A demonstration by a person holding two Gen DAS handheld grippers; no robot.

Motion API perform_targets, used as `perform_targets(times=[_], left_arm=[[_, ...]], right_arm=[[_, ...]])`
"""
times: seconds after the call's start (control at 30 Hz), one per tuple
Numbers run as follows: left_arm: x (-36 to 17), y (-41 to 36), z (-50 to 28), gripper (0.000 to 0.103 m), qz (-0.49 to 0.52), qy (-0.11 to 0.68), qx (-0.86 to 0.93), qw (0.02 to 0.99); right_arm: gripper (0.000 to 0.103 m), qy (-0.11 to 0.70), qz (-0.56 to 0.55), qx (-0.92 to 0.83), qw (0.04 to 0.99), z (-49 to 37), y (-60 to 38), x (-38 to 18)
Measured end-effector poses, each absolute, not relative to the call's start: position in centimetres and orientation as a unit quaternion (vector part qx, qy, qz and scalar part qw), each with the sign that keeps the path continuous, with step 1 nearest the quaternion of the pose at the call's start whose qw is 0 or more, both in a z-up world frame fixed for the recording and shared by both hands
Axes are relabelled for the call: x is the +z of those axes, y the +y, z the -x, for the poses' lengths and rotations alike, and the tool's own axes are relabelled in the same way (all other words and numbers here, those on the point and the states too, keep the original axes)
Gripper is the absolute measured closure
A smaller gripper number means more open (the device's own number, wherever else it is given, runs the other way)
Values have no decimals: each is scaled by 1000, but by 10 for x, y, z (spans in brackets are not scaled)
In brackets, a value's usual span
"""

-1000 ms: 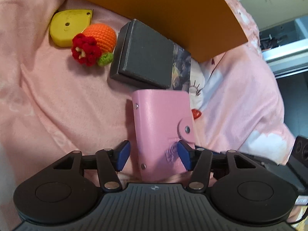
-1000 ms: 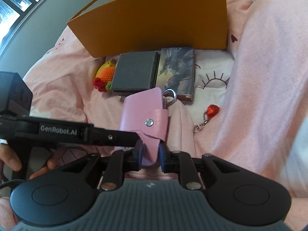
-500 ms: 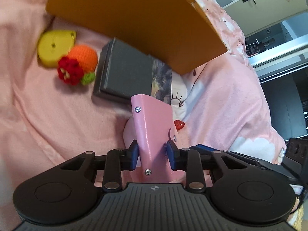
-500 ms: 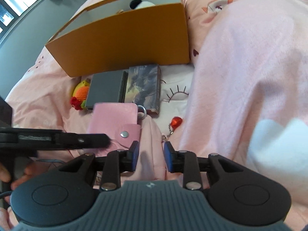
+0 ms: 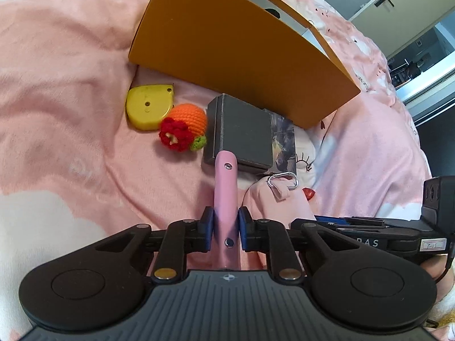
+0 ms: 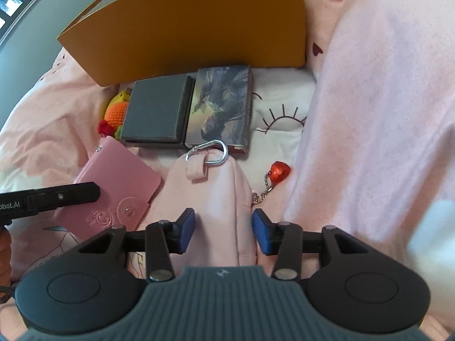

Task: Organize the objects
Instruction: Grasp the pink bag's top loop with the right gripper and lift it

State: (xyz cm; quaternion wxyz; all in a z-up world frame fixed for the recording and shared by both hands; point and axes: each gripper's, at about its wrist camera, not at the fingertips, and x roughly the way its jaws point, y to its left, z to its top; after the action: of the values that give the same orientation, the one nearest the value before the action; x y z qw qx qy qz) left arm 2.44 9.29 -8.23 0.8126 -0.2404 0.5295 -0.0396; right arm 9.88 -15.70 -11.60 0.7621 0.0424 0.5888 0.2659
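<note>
The pink card holder [image 5: 224,196] is clamped edge-on between the pads of the left gripper [image 5: 225,227] and is held raised, in front of the orange box [image 5: 241,56] that serves as the landmark here. The right gripper [image 6: 223,233] is spread wide, with nothing grasped; its blue pads sit on either side of the pink pouch [image 6: 210,199], close to the fabric but not pressing it.

Against the front wall of the box lie 2 flat items, a grey case [image 6: 156,113] and a picture card pack [image 6: 221,108]. To the left of them, still in front of the box, a yellow tape measure [image 5: 149,106] and a crocheted orange toy [image 5: 184,126] are found. A red charm [image 6: 280,172] lies beside the pouch.

The step in hand is judged to be the carrying of the card holder to the box. Next, the holder would need to be lifted above the box rim and released inside, while the pouch could be pinched by the right gripper.
</note>
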Motion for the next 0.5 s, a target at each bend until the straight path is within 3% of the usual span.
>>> perform_targets(times=[0.23, 0.4, 0.5], left_arm=[[-84, 87, -27, 83, 227, 538, -41, 811], [-86, 86, -27, 83, 222, 539, -43, 811], [-87, 87, -27, 83, 223, 540, -43, 810]], right_arm=[[56, 541, 26, 286, 791, -81, -135, -80], [55, 530, 118, 306, 782, -64, -91, -83], [47, 536, 163, 301, 772, -60, -73, -97]])
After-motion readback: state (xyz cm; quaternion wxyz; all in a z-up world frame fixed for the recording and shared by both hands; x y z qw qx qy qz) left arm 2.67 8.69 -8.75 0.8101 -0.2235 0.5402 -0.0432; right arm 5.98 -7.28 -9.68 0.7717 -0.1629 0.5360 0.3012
